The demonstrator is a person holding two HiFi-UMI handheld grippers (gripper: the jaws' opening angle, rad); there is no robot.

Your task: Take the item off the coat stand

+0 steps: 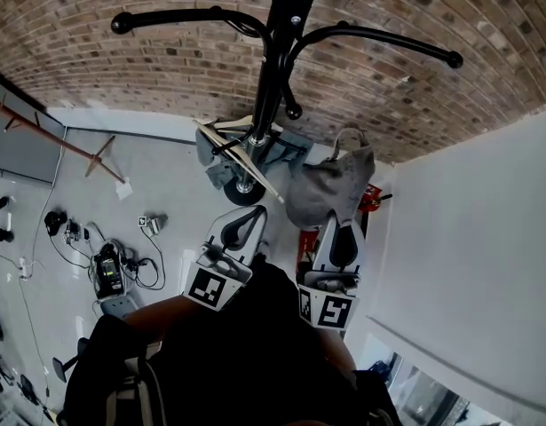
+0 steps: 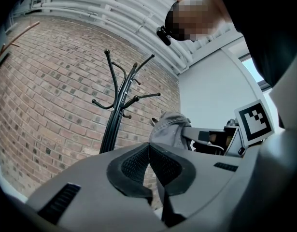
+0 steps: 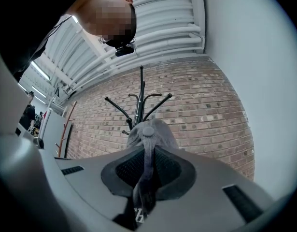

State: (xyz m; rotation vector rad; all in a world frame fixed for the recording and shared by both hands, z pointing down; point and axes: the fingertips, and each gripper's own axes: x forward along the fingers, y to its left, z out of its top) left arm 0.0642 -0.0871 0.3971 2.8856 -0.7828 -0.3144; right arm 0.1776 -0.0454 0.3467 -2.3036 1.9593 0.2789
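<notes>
The black coat stand [image 1: 274, 69] rises against the brick wall, and its hooks are bare in all three views. A grey cap [image 1: 330, 189] hangs clear of the stand, to its right. My right gripper [image 1: 338, 224] is shut on the cap. In the right gripper view the cap's cloth [image 3: 148, 132] is pinched between the pads of the right gripper [image 3: 147, 164], with the stand [image 3: 140, 100] behind it. My left gripper [image 1: 252, 213] sits beside the right one, shut on nothing. In the left gripper view its pads [image 2: 138, 163] meet, and the cap [image 2: 168, 128] shows to the right of the stand [image 2: 120, 105].
A brick wall [image 1: 166, 60] stands behind the coat stand and a white wall [image 1: 468, 238] is close on the right. Grey cloth and a wooden hanger [image 1: 241, 153] lie at the stand's base. Cables and a device [image 1: 108, 272] lie on the floor at left.
</notes>
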